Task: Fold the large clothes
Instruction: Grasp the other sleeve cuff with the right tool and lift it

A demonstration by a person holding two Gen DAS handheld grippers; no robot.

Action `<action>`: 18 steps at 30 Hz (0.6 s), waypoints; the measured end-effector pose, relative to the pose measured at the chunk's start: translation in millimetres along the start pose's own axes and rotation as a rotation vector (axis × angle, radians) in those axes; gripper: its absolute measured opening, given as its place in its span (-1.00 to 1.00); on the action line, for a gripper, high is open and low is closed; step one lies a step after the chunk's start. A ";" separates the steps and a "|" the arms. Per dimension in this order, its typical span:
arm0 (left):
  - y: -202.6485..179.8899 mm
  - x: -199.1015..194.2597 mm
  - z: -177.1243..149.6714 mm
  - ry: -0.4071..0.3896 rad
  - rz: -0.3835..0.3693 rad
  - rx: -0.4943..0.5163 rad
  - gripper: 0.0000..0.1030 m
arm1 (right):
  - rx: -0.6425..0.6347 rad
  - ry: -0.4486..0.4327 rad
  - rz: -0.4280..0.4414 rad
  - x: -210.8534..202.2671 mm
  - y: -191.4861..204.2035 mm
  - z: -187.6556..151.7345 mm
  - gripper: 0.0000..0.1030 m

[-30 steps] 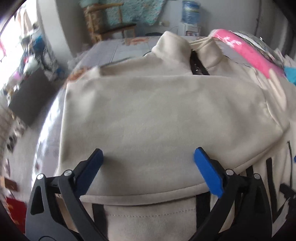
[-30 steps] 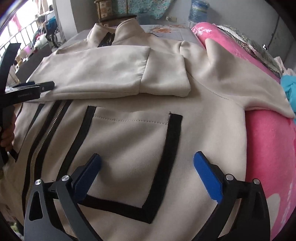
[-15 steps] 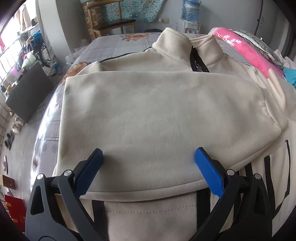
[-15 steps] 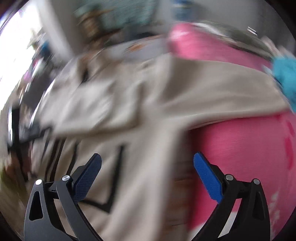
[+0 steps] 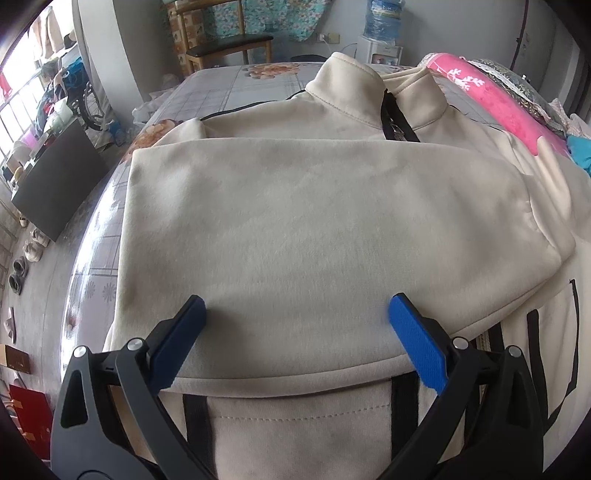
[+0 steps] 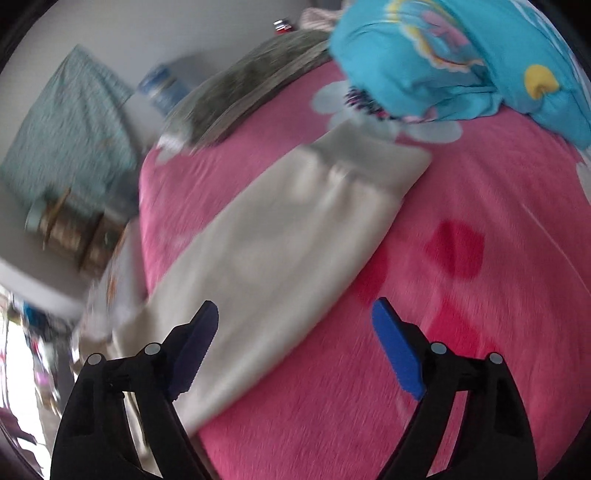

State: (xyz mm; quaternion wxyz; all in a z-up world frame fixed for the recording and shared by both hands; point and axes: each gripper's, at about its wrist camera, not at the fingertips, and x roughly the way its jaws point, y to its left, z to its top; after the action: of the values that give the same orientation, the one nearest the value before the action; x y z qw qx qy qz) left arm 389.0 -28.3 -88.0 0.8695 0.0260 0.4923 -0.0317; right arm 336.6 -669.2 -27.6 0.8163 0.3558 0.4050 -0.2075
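Jacket: my cream jacket (image 5: 325,229) lies flat on the bed (image 5: 236,85), front up, collar away from me, black zip closed at the neck.
Folded sleeve: one sleeve (image 5: 332,243) lies across the chest, its cuff end reaching the far side of the zip, above the black-trimmed pocket (image 5: 295,435).
Other sleeve: in the right wrist view the second sleeve (image 6: 288,236) stretches out over the pink blanket (image 6: 461,295), cuff pointing toward a blue printed cloth (image 6: 461,59).
Left tool: my left tool (image 5: 295,321) hangs just over the lower edge of the folded sleeve, jaws spread wide, nothing between them.
Right tool: my right tool (image 6: 295,328) is over the outstretched sleeve and blanket, jaws wide apart, gripping nothing; this view is blurred.
Room: a wooden chair (image 5: 221,40) and a water dispenser (image 5: 382,33) stand beyond the bed.
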 end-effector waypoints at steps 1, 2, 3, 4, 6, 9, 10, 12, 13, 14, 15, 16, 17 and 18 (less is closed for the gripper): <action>-0.1 0.0 -0.3 0.002 0.000 -0.001 0.88 | 0.011 -0.002 -0.009 3.5 -1.9 4.5 0.55; -0.1 0.1 -0.1 0.005 0.000 -0.001 0.88 | 0.025 -0.004 -0.020 8.3 -4.0 9.8 0.53; 0.2 0.2 0.3 0.008 0.000 -0.002 0.88 | 0.041 -0.007 -0.030 13.1 -5.3 13.9 0.51; 0.3 0.4 0.6 0.011 -0.001 -0.001 0.88 | 0.062 -0.013 -0.042 17.8 -9.0 18.8 0.48; 0.4 0.8 1.6 0.018 -0.001 -0.002 0.88 | 0.105 -0.022 -0.046 24.5 -18.5 29.0 0.41; 0.4 1.8 2.6 0.022 0.000 -0.005 0.88 | 0.165 -0.034 -0.045 34.7 -31.5 41.1 0.30; 0.3 1.9 2.8 0.023 0.001 -0.006 0.88 | 0.180 -0.037 -0.039 36.9 -34.9 43.9 0.28; 0.1 2.3 3.1 0.025 0.003 -0.009 0.88 | 0.187 -0.040 -0.025 39.9 -37.2 47.6 0.19; -0.5 2.3 3.2 0.025 0.004 -0.010 0.88 | 0.191 -0.041 -0.024 42.6 -38.1 49.2 0.19; -0.7 2.2 3.3 0.028 0.005 -0.012 0.88 | 0.192 -0.041 -0.024 44.7 -39.1 50.1 0.16; -1.1 2.3 3.5 0.030 0.006 -0.014 0.88 | 0.193 -0.040 -0.028 45.9 -39.6 49.7 0.12; -1.3 2.5 3.8 0.032 0.007 -0.016 0.88 | 0.196 -0.039 -0.035 48.9 -41.1 50.0 0.09; -1.5 2.6 3.9 0.033 0.008 -0.017 0.88 | 0.201 -0.040 -0.038 51.2 -43.0 50.1 0.02; -1.4 2.7 4.0 0.033 0.009 -0.019 0.88 | 0.207 -0.043 -0.041 53.8 -45.2 50.7 -0.04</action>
State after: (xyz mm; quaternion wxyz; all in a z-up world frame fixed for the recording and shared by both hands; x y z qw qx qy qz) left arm 393.7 -30.1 -88.3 0.8615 0.0205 0.5067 -0.0230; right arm 365.8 -739.7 -68.5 0.7792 0.4254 0.3709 -0.2725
